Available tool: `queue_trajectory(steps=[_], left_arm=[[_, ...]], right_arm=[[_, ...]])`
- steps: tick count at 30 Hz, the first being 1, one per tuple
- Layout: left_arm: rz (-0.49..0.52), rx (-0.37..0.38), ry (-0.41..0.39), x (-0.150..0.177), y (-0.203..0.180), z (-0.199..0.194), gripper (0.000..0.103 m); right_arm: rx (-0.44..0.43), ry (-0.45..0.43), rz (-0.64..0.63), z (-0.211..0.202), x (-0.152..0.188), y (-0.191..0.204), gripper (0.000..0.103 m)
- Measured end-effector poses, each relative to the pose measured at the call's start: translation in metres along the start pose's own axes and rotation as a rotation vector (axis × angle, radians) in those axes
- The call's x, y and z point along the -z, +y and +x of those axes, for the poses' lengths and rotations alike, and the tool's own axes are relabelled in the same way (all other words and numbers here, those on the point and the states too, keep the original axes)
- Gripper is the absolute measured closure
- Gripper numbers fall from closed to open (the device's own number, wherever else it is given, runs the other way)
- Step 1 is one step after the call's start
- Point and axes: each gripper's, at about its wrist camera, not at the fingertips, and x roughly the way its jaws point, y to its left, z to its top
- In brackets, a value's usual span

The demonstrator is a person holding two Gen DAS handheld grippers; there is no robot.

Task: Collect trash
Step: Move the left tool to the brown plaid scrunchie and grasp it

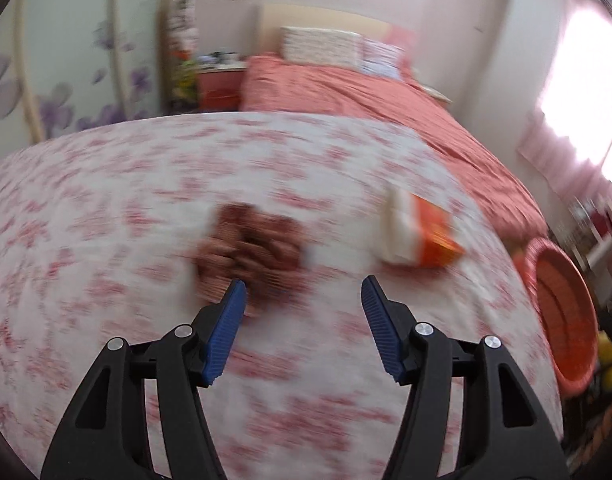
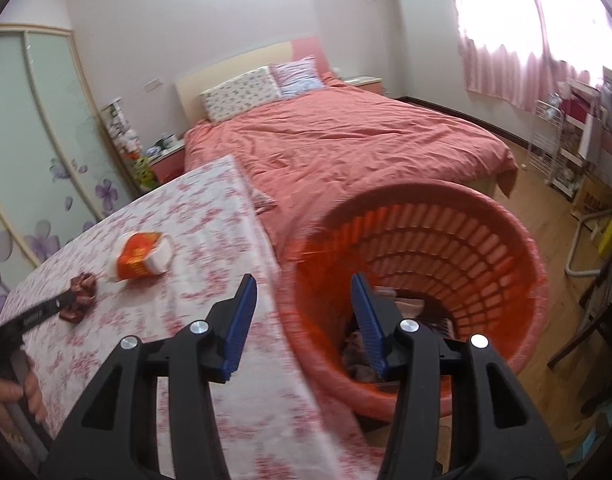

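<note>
Fingers of the left gripper tilt down, spread, over a brown wrapper; right gripper spread above the basket.

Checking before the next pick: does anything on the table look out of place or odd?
Two stray items on the floral tablecloth: a crumpled brown wrapper and an orange-and-white carton lying tipped on its side. The red plastic basket leans, its opening tilted toward the camera.

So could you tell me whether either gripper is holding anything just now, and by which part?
Nothing is held. The left gripper is open just short of the brown wrapper on the table; the right gripper is open and empty over the basket.
</note>
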Motion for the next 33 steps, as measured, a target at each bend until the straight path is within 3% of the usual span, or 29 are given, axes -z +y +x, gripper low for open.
queue_trajectory(steps=[7, 14, 26, 30, 33], left_arm=[[-0.097, -0.005, 0.013, -0.021, 0.04, 0.018, 0.045], [-0.084, 0.016, 0.083, -0.02, 0.04, 0.045, 0.062], [-0.088, 0.051, 0.078, -0.016, 0.038, 0.053, 0.064], [-0.059, 0.055, 0.073, -0.017, 0.036, 0.054, 0.087], [-0.06, 0.046, 0.057, -0.017, 0.041, 0.049, 0.09]], right_arm=[[-0.027, 0.026, -0.068, 0.01, 0.002, 0.039, 0.054], [-0.037, 0.05, -0.11, 0.022, 0.004, 0.066, 0.054], [-0.065, 0.096, -0.173, 0.046, 0.01, 0.107, 0.054], [-0.073, 0.111, -0.191, 0.055, 0.01, 0.12, 0.054], [-0.079, 0.117, -0.198, 0.062, 0.008, 0.128, 0.054]])
